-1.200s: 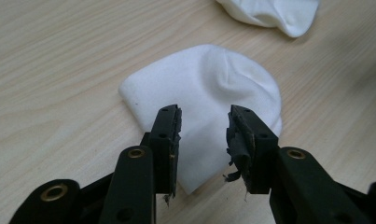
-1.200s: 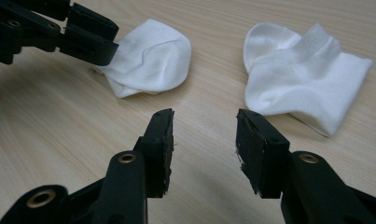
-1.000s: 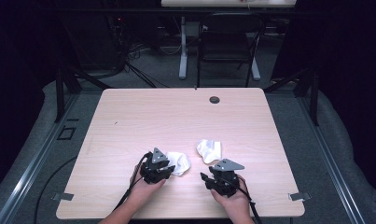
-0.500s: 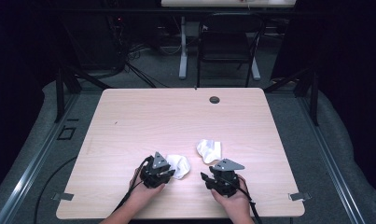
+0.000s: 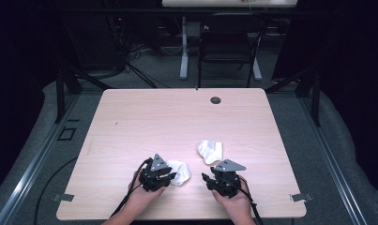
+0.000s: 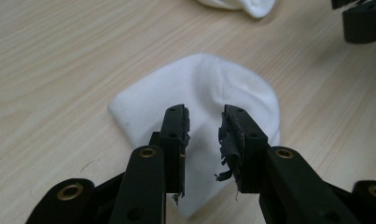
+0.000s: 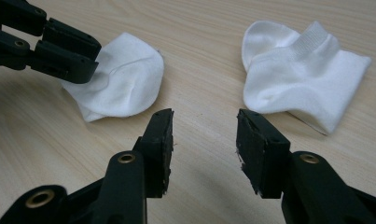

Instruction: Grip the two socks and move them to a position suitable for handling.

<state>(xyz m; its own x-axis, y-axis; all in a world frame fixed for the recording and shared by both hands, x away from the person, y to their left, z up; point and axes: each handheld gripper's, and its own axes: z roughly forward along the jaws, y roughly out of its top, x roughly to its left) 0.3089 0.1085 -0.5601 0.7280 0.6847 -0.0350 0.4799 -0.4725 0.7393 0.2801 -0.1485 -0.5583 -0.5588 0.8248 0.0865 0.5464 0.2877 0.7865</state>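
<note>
Two white ankle socks lie on the wooden table near its front edge. The flatter sock sits under my left gripper. Its jaws have just been closing and now straddle the sock's near edge, with a gap still showing between the pads and fabric in that gap. The other sock, cuff up, lies to the right. My right gripper rests open over bare wood between the two socks, holding nothing.
A dark round grommet sits near the table's far edge. Beyond the table stand a black chair and a desk leg on the grey floor. The person's hands come in over the front edge.
The left gripper's jaws have narrowed over the sock and the hand has shifted slightly. The right gripper and both socks stay where they were.
</note>
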